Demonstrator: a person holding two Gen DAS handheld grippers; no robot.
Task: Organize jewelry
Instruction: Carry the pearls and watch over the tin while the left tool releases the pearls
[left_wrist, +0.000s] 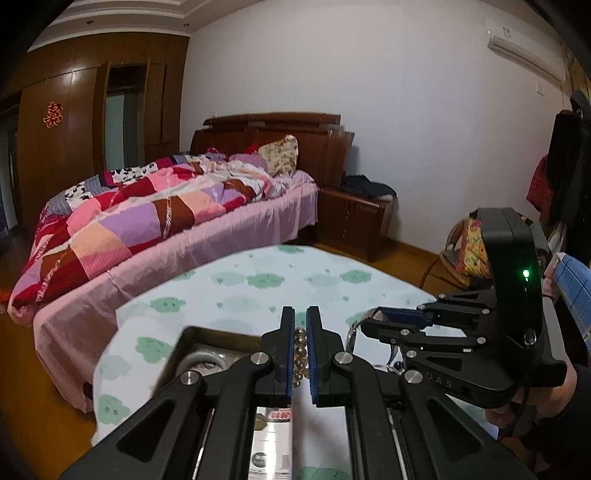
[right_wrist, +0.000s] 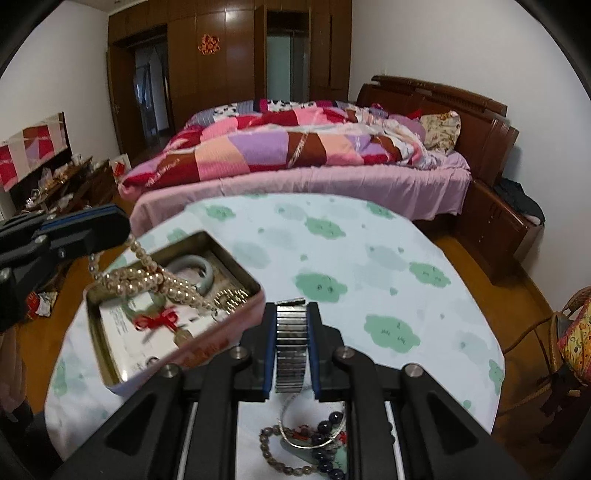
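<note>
The pearls (right_wrist: 147, 275) hang from the left gripper (right_wrist: 110, 221), above the open tin (right_wrist: 255, 284); their strands drape down over the tin's near-left part. In the left wrist view the same beads (left_wrist: 300, 354) show pinched between the blue pads, the jaws nearly together on them. The watch band (right_wrist: 291, 347), a ribbed metal strip, stands upright between the pads of the right gripper (right_wrist: 291, 314), which is narrow and clamped on it. From the left wrist view the right gripper (left_wrist: 373, 321) reaches in from the right, the band (left_wrist: 352, 332) drooping below its tips.

The tin sits on the desk (right_wrist: 369, 258), which is covered with a pale cloth printed with green clouds. Inside it lie a pale green bangle (right_wrist: 199, 267), a small jade ring tied with a red bow (right_wrist: 155, 319), a gold-coloured link chain (right_wrist: 231, 297) at the right wall, and a round pendant (right_wrist: 183, 338) near the front. A printed card (right_wrist: 125, 332) lines the bottom.

On the cloth near the right gripper's base lie a brownish bead bracelet (right_wrist: 269, 450), a dark bead bracelet (right_wrist: 325, 443) and a thin silver chain (right_wrist: 291, 432), tangled together.

Behind the desk stands a bed (right_wrist: 332, 177) with a patchwork quilt (right_wrist: 277, 144).
</note>
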